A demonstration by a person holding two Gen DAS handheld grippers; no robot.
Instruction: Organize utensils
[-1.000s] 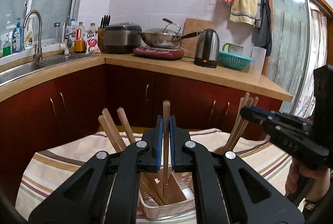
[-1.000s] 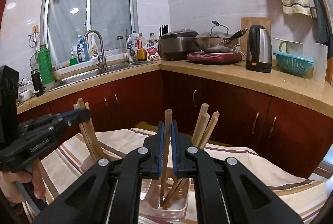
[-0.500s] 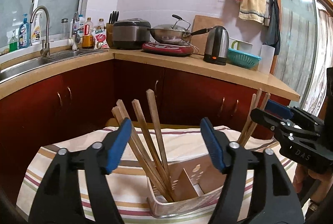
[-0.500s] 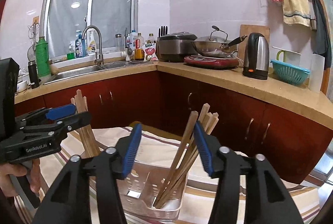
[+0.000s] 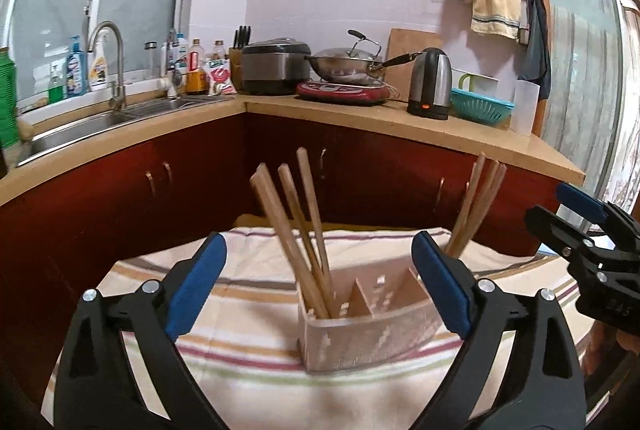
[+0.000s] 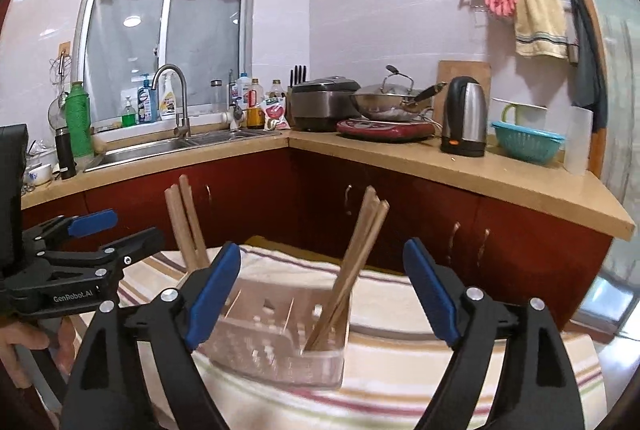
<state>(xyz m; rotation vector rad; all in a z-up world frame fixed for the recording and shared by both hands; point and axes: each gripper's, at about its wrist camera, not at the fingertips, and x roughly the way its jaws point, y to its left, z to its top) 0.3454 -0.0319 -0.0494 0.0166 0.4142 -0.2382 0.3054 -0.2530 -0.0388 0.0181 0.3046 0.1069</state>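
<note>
- Striped cloth (image 5: 248,314) covers the table under a clear holder (image 5: 372,326).
- Left gripper (image 5: 320,282): jaws just spread, released; chopsticks (image 5: 296,230) lean beyond, untouched.
- Right gripper (image 6: 322,290): likewise released, sticks (image 6: 352,262) seemingly just past its pads.

A: What are the grippers built from?
B: The left gripper (image 5: 318,280) and right gripper (image 6: 322,290) each have two black plastic arms with triangular cut-outs, silver screws at the joints, and blue pads lining the fingers (image 5: 440,286).
A: Any lettering?
B: White "GenRobot.AI" print marks the left gripper's side in the right wrist view.
</note>
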